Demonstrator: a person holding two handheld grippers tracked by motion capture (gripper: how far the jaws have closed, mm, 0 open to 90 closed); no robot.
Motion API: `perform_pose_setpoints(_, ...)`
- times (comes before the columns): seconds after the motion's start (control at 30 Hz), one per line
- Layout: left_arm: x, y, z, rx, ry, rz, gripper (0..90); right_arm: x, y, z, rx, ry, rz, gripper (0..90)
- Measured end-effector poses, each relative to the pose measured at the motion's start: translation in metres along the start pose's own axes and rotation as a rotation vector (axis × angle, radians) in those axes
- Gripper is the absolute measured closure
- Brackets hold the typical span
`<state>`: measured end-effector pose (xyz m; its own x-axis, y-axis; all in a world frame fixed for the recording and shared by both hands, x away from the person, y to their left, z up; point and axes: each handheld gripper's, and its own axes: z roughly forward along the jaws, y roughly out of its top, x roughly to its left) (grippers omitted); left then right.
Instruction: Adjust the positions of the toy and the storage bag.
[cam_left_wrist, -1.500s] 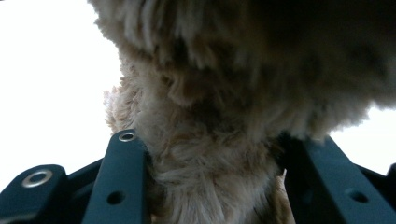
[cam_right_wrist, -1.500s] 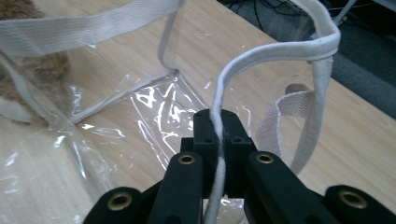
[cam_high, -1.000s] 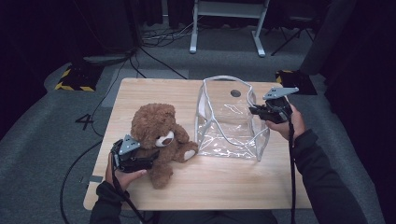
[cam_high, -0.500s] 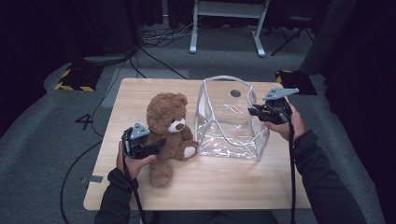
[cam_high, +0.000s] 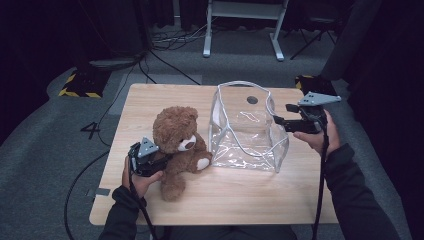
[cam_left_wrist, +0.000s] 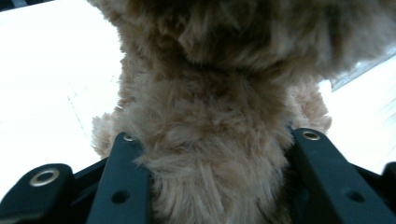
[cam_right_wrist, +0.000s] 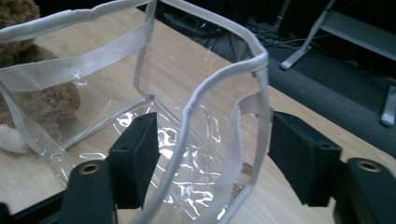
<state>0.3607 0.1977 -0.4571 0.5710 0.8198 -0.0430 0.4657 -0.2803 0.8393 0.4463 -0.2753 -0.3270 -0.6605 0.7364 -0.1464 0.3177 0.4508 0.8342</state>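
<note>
I see a wooden table (cam_high: 240, 200) standing on grey carpet (cam_high: 45, 150). A round dark spot (cam_high: 252, 100) sits near the table's far edge. Behind the table, white stand legs (cam_high: 240, 27) rest on the floor, with loose cables (cam_high: 170, 42) running beside them. At far left lies a yellow-and-black striped plate (cam_high: 77, 89). A black cable (cam_high: 82, 175) curves over the carpet left of the table. A dark curtain (cam_high: 395, 75) hangs at right.
</note>
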Motion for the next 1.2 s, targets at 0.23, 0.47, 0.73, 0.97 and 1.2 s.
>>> perform_pose_setpoints(0.23, 0.001, -0.003, -0.001, -0.007, -0.002, -0.009, 58.9, -0.012, -0.014, -0.026, -0.035, -0.032, 0.016, 25.8)
perform_pose_setpoints(0.47, 0.000, -0.005, -0.002, -0.009, -0.002, -0.007, 58.9, -0.024, -0.039, -0.037, -0.012, -0.073, 0.048, 26.1)
perform_pose_setpoints(0.73, 0.001, -0.005, -0.002, -0.008, -0.010, -0.009, 58.8, -0.023, -0.078, -0.030, 0.054, -0.070, 0.053, 24.3)
perform_pose_setpoints(0.97, -0.001, -0.006, -0.003, -0.005, -0.004, 0.005, 58.7, -0.019, -0.124, -0.013, 0.118, -0.042, 0.033, 23.4)
perform_pose_setpoints(1.2, -0.002, -0.007, -0.004, -0.010, -0.003, 0.012, 58.7, -0.016, -0.161, -0.002, 0.171, -0.009, 0.048, 23.7)
